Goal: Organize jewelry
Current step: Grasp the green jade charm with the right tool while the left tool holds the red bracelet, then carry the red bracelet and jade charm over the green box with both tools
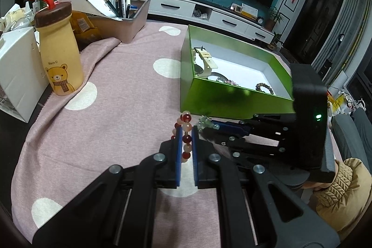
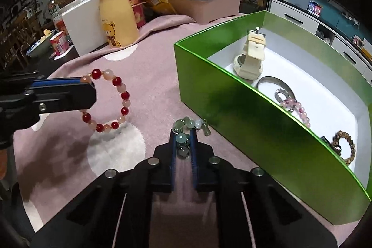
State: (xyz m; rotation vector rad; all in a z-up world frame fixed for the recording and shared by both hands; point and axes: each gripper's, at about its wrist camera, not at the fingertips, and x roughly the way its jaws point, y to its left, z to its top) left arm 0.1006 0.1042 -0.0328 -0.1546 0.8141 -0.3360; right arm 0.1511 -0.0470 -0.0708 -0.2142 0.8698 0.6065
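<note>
My left gripper [image 1: 186, 131] is shut on a red and pink bead bracelet [image 1: 185, 129], which it holds a little above the pink cloth; in the right wrist view the bracelet [image 2: 121, 94] hangs as a ring from the left gripper [image 2: 89, 88]. My right gripper [image 2: 183, 135] is shut on a pale green bead bracelet [image 2: 186, 126] that lies on the cloth next to the green box [image 2: 232, 108]. The box holds a cream watch [image 2: 251, 57], a metal bangle [image 2: 273, 80], a pink bead bracelet [image 2: 297, 109] and a brown bead bracelet [image 2: 346, 145].
A yellow bear bottle [image 1: 59, 50], a white box [image 1: 18, 71] and a pen tray [image 1: 130, 20] stand along the far left of the spotted pink cloth [image 1: 116, 108]. A person's yellow quilted sleeve [image 1: 341, 190] shows at the right edge.
</note>
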